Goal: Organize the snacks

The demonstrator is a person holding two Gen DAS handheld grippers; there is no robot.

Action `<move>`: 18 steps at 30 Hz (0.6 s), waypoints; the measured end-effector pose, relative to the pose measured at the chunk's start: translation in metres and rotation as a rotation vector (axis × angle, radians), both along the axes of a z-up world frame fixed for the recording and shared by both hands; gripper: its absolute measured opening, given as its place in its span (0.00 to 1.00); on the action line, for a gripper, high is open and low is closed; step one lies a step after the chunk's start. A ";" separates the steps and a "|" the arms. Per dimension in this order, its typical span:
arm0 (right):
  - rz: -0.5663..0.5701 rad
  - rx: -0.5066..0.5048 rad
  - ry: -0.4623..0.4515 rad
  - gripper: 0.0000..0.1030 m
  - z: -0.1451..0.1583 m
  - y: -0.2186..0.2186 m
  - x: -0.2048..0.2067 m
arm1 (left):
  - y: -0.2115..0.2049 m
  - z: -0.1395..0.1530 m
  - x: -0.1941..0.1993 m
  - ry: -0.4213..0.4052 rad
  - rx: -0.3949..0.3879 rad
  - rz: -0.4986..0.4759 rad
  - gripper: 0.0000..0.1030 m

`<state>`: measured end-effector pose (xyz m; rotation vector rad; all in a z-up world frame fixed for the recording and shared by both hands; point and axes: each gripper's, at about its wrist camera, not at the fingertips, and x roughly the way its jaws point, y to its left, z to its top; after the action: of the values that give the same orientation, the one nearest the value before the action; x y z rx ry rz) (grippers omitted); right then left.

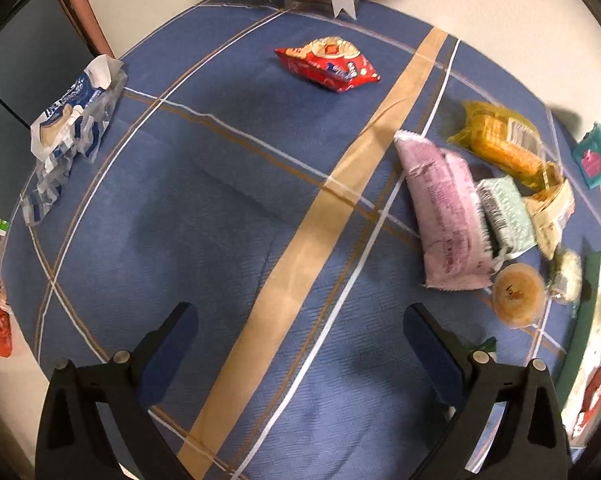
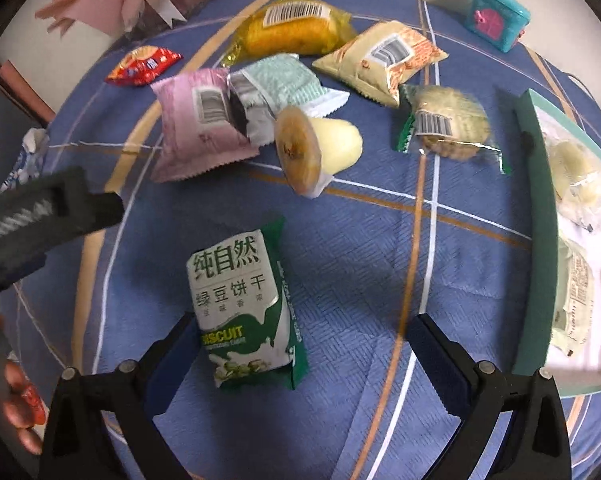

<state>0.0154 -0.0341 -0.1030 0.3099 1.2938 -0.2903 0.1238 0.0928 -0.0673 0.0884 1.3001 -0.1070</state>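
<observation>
Below, the right claw (image 2: 300, 344) gapes beside the green biscuit pack (image 2: 246, 312).

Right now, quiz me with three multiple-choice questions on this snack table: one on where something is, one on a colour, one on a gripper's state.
1. Where is the green biscuit pack?
A. in the tray
B. between the right gripper's fingers, on the tablecloth
C. under the pink pack

2. What colour is the small box at the table's far edge?
A. teal
B. black
C. orange

3. The left gripper is
A. shut on the red chip bag
B. open and empty
C. holding the jelly cup

Answers: B, it lies on the cloth inside the open right gripper; A, teal with a pink front; B, fingers wide apart over bare cloth.
</observation>
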 end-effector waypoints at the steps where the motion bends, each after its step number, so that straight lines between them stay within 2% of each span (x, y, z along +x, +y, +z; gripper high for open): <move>1: 0.000 -0.011 -0.003 1.00 0.000 -0.001 0.001 | 0.000 0.002 0.001 -0.004 -0.008 0.000 0.99; 12: -0.087 -0.042 -0.009 1.00 0.000 -0.041 -0.006 | -0.014 0.015 0.005 -0.024 -0.072 0.005 0.99; 18: -0.109 -0.043 -0.044 0.99 0.007 -0.057 -0.011 | -0.037 0.020 0.011 -0.073 -0.102 -0.025 0.99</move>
<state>0.0042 -0.0913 -0.0962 0.3492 1.2280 -0.4018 0.1351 0.0560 -0.0476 0.0214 1.2186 -0.1896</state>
